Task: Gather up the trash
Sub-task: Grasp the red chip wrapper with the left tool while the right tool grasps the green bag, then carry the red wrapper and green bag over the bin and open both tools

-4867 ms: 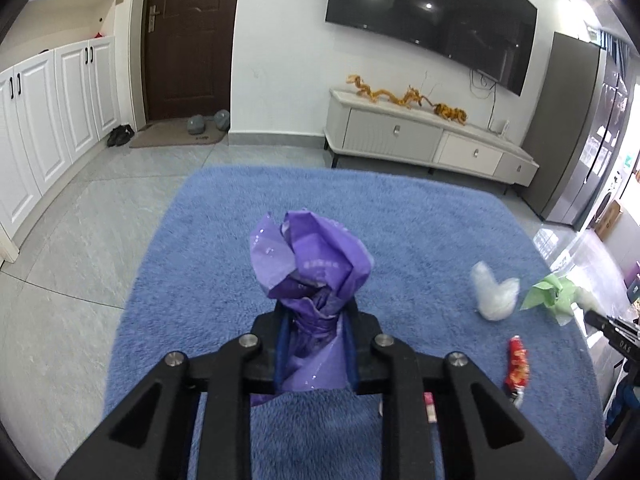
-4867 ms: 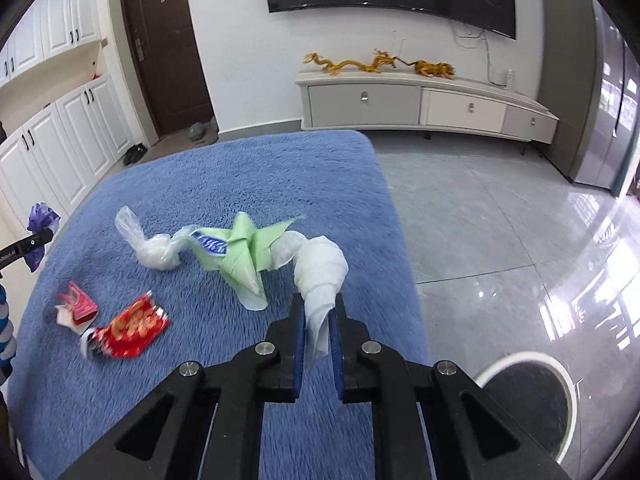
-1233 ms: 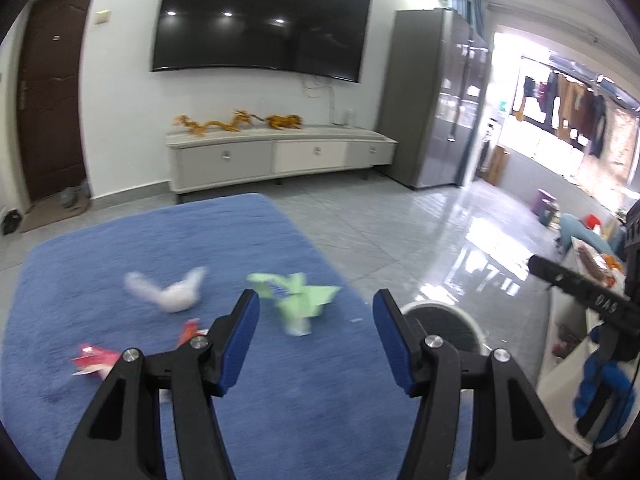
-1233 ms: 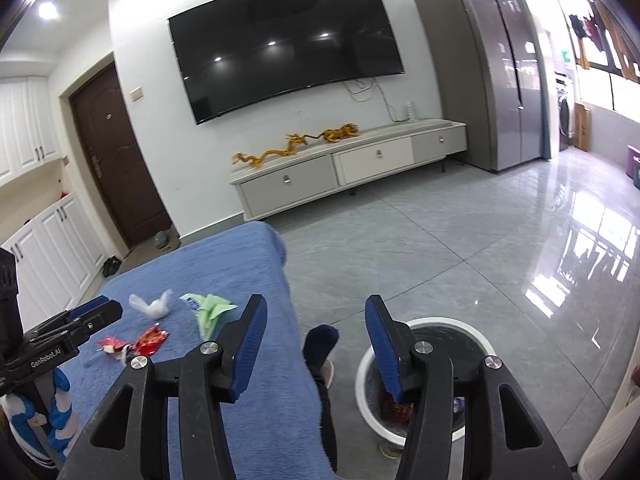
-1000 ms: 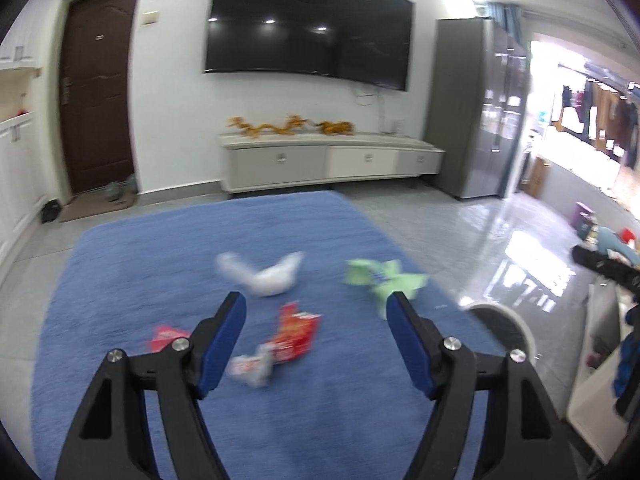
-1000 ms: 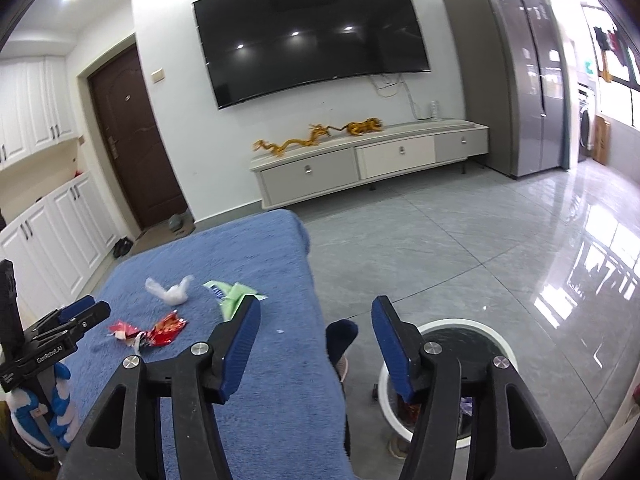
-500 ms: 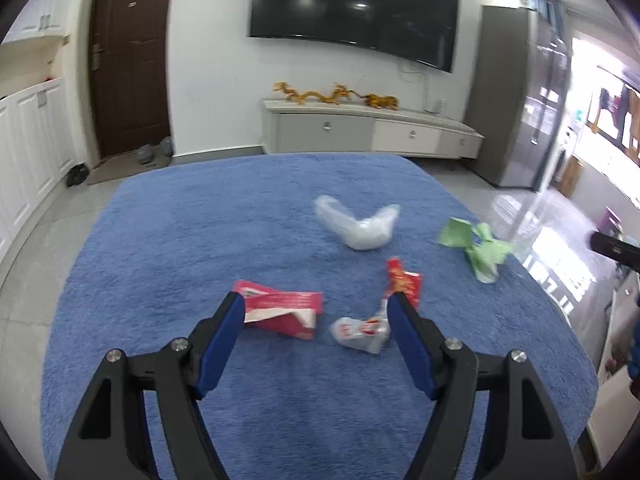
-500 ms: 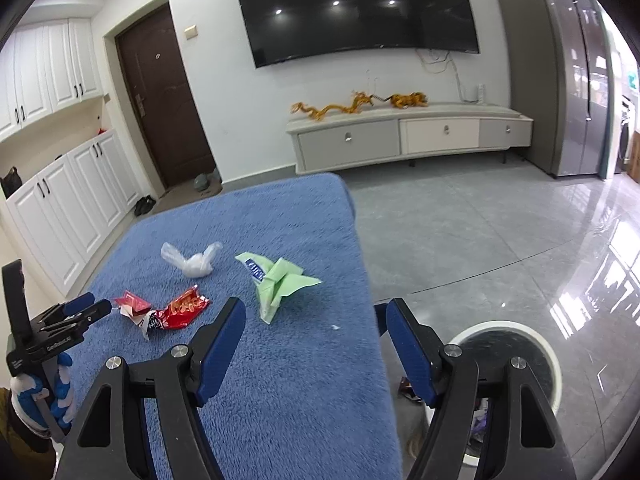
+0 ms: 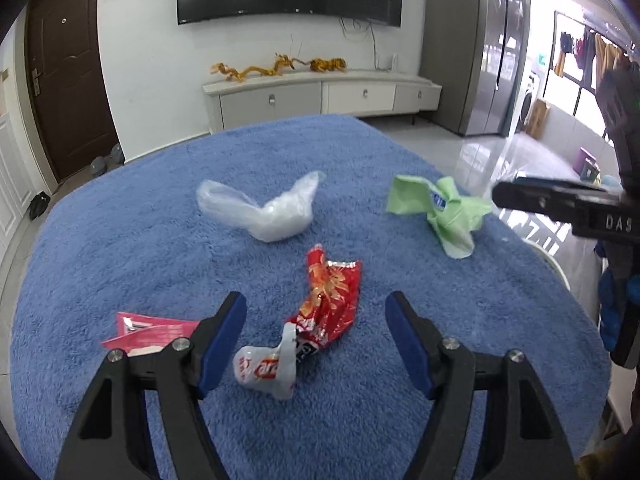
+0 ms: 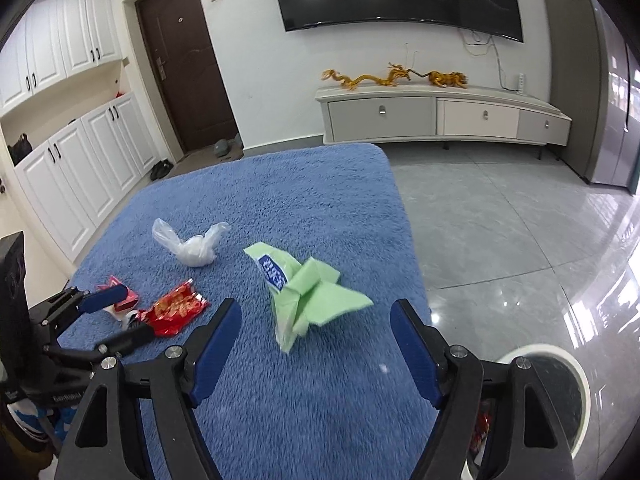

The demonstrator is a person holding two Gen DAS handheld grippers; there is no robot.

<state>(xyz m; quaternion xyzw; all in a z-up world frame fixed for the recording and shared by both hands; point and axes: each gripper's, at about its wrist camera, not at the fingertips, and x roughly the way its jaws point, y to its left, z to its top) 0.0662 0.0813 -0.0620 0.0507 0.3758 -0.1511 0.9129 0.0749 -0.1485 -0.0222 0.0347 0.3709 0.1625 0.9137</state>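
On the blue fluffy cover [image 9: 120,240] lie a red snack wrapper [image 9: 332,300], a small white wrapper [image 9: 266,368], a pink packet [image 9: 148,332], a clear plastic bag [image 9: 272,212] and a green paper wrapper [image 9: 444,212]. My left gripper [image 9: 316,300] hangs just above the red wrapper, its jaws closing slightly and not touching it. My right gripper [image 10: 317,308] is low over the green wrapper [image 10: 304,292], its jaws opening with the wrapper ahead between them, untouched. The right wrist view also shows the left gripper [image 10: 120,314] by the red wrapper [image 10: 178,306].
A white-rimmed trash bin [image 10: 560,400] stands on the grey tile floor below the cover's right edge. A low TV cabinet [image 10: 440,120] and a wall TV are at the back, white cupboards [image 10: 80,160] and a dark door on the left.
The purple bag and white wad held earlier are gone from the jaws. Both grippers swung from the bin side to the cover and sank toward the trash. The right jaws widened.
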